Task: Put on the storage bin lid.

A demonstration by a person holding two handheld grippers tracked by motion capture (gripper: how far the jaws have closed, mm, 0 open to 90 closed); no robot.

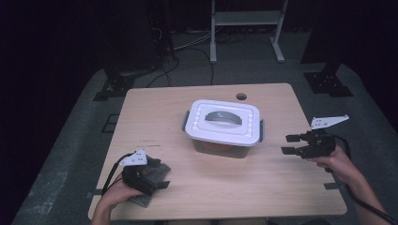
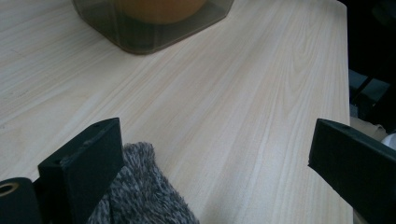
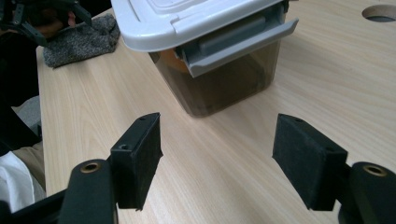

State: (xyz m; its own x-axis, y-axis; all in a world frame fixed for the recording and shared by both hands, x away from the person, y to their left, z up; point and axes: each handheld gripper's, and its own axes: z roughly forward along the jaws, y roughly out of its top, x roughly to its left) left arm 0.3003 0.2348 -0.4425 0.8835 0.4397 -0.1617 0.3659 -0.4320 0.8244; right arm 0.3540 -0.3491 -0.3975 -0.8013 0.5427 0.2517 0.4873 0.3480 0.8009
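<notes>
Left tongs (image 1: 157,180) over cloth (image 1: 155,169), bare table (image 1: 234,187), lidded box (image 1: 223,124)

dim lab or studio: bare wooden table (image 1: 281,187), floor cables (image 1: 187,56), metal stand legs (image 1: 246,28), tripod feet (image 1: 328,82)

The person's left gripper (image 1: 162,183) sat low at the near left, gripped by the left hand (image 1: 119,191), its jaws spread wide apart. The right gripper (image 1: 287,144) was held out at the right side by the right hand (image 1: 334,164), jaws pointing left and standing open with nothing between them.
</notes>
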